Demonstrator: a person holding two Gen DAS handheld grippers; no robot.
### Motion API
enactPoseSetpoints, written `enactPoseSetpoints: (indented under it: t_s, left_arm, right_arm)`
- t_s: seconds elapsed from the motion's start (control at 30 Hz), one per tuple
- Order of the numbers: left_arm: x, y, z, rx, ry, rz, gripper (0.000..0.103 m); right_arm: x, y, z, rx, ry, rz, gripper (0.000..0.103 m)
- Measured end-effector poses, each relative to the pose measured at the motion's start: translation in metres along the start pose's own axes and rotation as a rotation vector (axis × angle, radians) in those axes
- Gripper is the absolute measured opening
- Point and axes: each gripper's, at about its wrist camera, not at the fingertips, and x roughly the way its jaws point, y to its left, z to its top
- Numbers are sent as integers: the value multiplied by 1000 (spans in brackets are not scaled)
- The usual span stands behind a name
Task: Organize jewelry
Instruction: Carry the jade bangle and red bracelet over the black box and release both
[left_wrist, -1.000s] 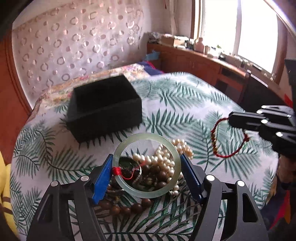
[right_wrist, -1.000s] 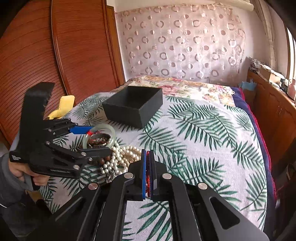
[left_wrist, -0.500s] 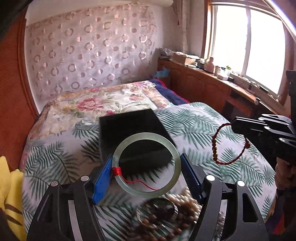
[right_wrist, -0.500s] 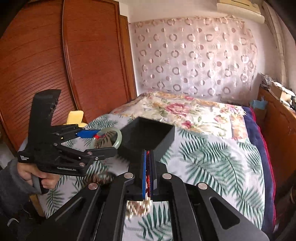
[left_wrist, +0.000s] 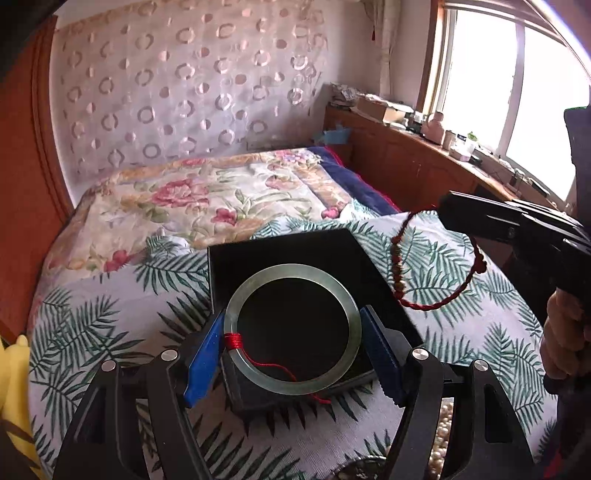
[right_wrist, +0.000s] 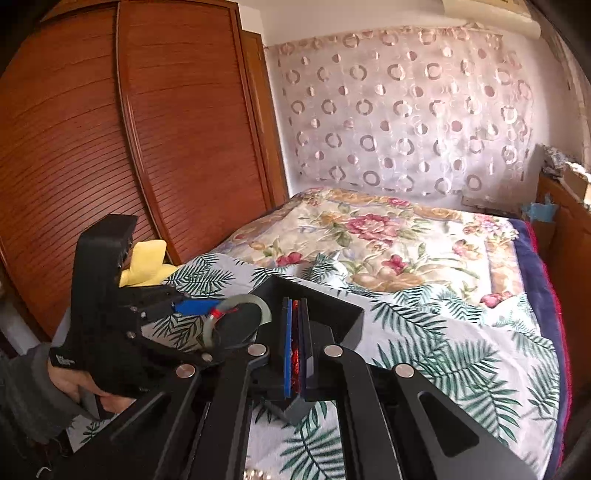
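My left gripper (left_wrist: 291, 318) is shut on a pale green jade bangle (left_wrist: 295, 268) with red thread wound on its left side. In the left wrist view the bangle hangs flat over the mouth of the open black box (left_wrist: 273, 251). Beside the box's right edge my right gripper (left_wrist: 448, 212) is shut on a red cord bracelet (left_wrist: 436, 303), whose loop dangles in the air. In the right wrist view the red bracelet (right_wrist: 295, 354) shows between the closed blue pads of my right gripper (right_wrist: 295, 306). The bangle (right_wrist: 258, 303) and the black box (right_wrist: 343, 314) lie just ahead.
The box stands on a palm-leaf bedspread (left_wrist: 110, 332). A pearl strand (left_wrist: 445, 435) and dark beads (left_wrist: 365, 470) lie near the front edge. A yellow object (right_wrist: 147, 258) sits at the left, by a wooden wardrobe (right_wrist: 147, 147). A wooden cabinet (left_wrist: 406, 162) runs under the window.
Both grippers rose off the jewellery pile and travelled forward to the black box. The bangle now sits over the box's mouth, and the pile has dropped to the frame's bottom edge.
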Motion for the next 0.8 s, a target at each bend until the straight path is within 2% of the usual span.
enactPoseSetpoints:
  t_s: [0.3,0.4,0.57,0.67,0.8]
  left_arm:
    - [6,7,-3,-35,-4,-29,71]
    - [1,7,-2,-26,-23,-10,80]
    - [-10,12,-2,-34,-50,9,80]
    - [-15,19,-6,-50,-69,46,80]
    - [-18,33,-16,-80,-55,76,80]
  right_arm:
    - [35,-1,-15,16,62,49,3]
    - [37,-2,-17,18,66,53,3]
    - [42,-3,-20,14,83,55,3]
    - [44,0,-22,9,91,54,4]
    - [47,0,-22,6,97,56,4]
